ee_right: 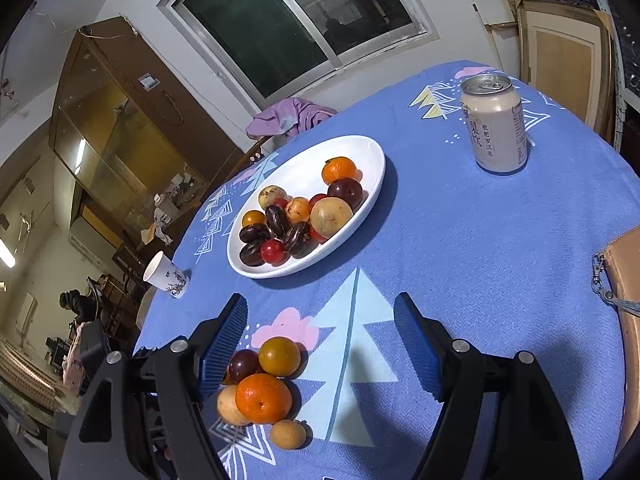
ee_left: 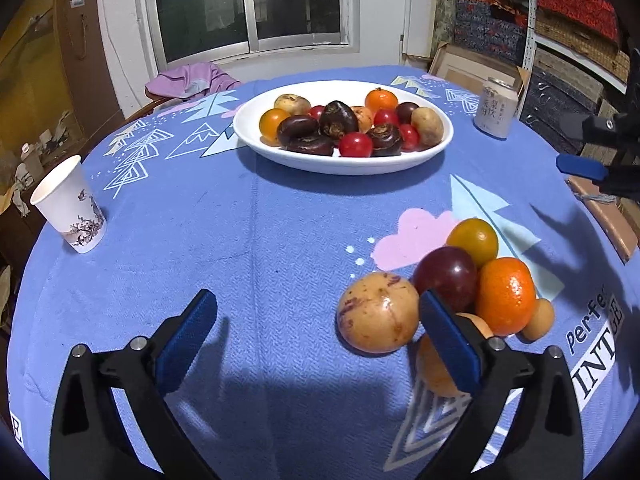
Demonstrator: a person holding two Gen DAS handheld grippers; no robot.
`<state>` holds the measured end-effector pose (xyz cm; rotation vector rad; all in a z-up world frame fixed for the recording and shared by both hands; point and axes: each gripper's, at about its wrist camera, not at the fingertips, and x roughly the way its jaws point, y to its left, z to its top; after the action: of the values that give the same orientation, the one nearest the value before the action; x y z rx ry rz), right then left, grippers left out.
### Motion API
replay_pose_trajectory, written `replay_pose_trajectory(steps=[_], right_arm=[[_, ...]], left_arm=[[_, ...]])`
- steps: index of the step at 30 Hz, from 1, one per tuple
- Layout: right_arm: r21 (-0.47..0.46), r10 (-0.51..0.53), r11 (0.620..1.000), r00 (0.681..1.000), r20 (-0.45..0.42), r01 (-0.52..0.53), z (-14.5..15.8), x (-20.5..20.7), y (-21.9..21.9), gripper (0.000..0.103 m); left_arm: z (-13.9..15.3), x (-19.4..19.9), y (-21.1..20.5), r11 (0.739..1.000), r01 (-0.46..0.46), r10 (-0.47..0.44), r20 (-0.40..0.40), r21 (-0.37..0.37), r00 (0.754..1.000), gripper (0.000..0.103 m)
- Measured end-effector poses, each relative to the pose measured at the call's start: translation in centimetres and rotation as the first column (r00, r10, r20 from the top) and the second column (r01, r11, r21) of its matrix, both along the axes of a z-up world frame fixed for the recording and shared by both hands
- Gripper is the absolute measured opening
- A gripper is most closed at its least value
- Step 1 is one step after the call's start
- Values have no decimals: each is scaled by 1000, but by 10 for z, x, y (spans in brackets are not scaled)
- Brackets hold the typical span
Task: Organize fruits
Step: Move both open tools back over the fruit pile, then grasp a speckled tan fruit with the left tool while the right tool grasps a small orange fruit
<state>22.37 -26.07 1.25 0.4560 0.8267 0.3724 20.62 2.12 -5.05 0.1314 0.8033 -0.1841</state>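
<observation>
Left tongs (ee_left: 316,344) were spread wide, nothing gripped; loose fruit pile (ee_left: 460,292) was found beside the right pad. Right tongs (ee_right: 320,344) were also parted, empty, pile at the left pad. White plate (ee_right: 360,160) of fruit sat beyond, mid-counter (ee_right: 480,260).
</observation>
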Motion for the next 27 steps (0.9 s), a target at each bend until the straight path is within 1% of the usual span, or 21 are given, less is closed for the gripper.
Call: replay_pose_trajectory(steps=[3,5,7,8,9,11,12,13,14,17,19,20,22,25,27], right_arm=[[0,-6,1000,1000,0,6,0,0,-1,77],[4,-12,1000,1000,0,12,0,1,-2,77],[6,-16,1000,1000,1,16,0,0,-3,77],[6,-15,1000,1000,1,15,0,0,-3,77],[6,-15,1000,1000,2,15,0,0,-3,77],[7,-11,1000,1000,4,11,0,0,-3,77],[6,-9,1000,1000,4,9,0,0,-3,77],[4,-7,1000,1000,4,7,0,0,-2,77],[1,-5,1000,1000,3,5,0,0,-2,77],[-1,-5,1000,1000,-1,5,0,0,-1,77],[0,-6,1000,1000,-1,6,0,0,-1,77],[0,-6,1000,1000,0,6,0,0,-1,77],[-1,-5,1000,1000,-1,5,0,0,-1,77],[-4,-3,1000,1000,-1,3,0,0,-1,77],[-7,0,1000,1000,-3,0,0,0,0,77]], left_arm=[[6,1,12,998,-51,49,54,34,997,99],[11,2,23,994,-103,100,83,35,992,99],[17,5,39,980,-192,185,109,59,977,99],[19,7,50,970,-236,229,113,57,967,99],[21,8,59,966,-256,251,105,30,962,99],[23,10,77,962,-262,267,61,-79,962,99],[23,11,81,960,-261,267,46,-105,963,99],[21,12,81,960,-255,260,36,-113,965,99],[19,13,80,964,-247,251,33,-101,967,99],[10,14,62,977,-214,214,44,-7,976,99],[5,15,54,977,-206,203,58,49,977,99],[3,16,52,977,-202,198,59,66,978,99],[2,16,53,978,-200,197,54,60,979,99],[6,16,62,977,-212,211,68,14,975,99],[5,18,67,976,-218,218,58,-8,974,99]])
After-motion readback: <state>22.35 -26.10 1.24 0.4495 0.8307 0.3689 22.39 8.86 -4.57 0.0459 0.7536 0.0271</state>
